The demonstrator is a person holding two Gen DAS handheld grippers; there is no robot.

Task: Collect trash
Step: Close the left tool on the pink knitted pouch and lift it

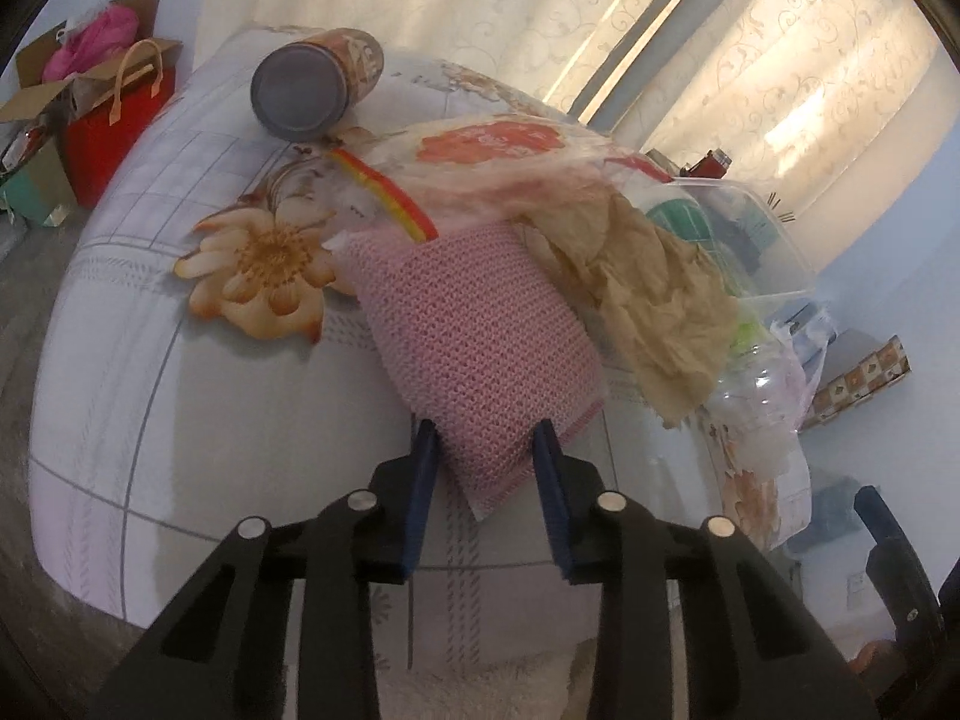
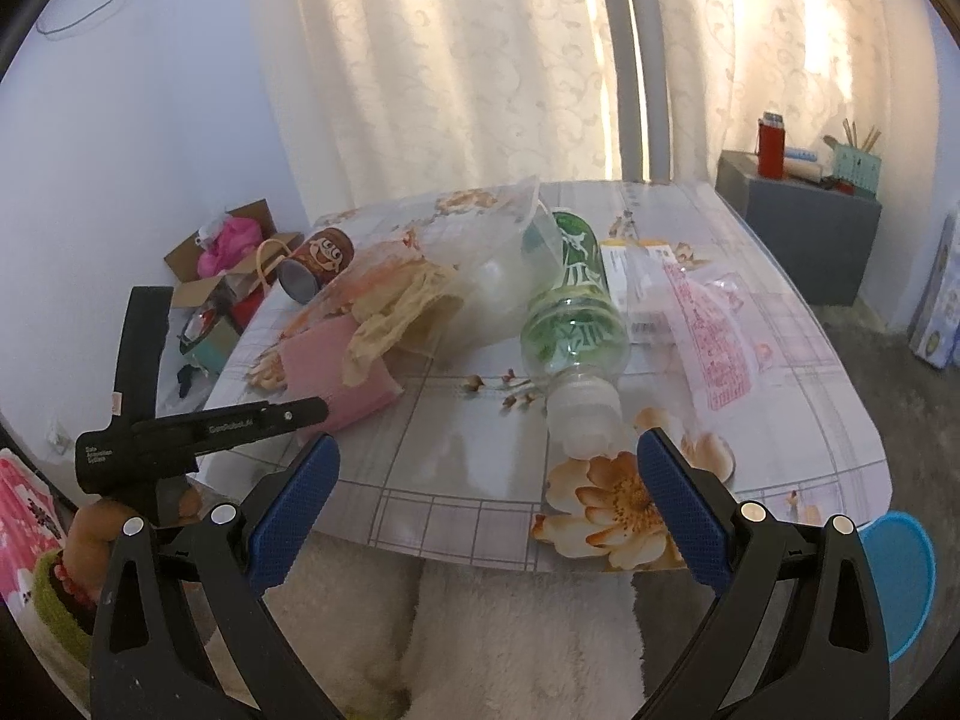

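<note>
Now I am pinching the near corner of the pink knitted cloth (image 1: 480, 324) with my left gripper (image 1: 486, 450), both blue pads pressing on it. That cloth is lying on the floral table (image 1: 150, 390), with a crumpled brown paper (image 1: 648, 300) draped over its right side and a clear plastic bag (image 1: 480, 162) behind it. A chip can (image 1: 312, 90) is lying on its side at the far left. My right gripper (image 2: 486, 480) is hovering spread wide, holding nothing, just near the capped end of the green bottle (image 2: 570, 312)
</note>
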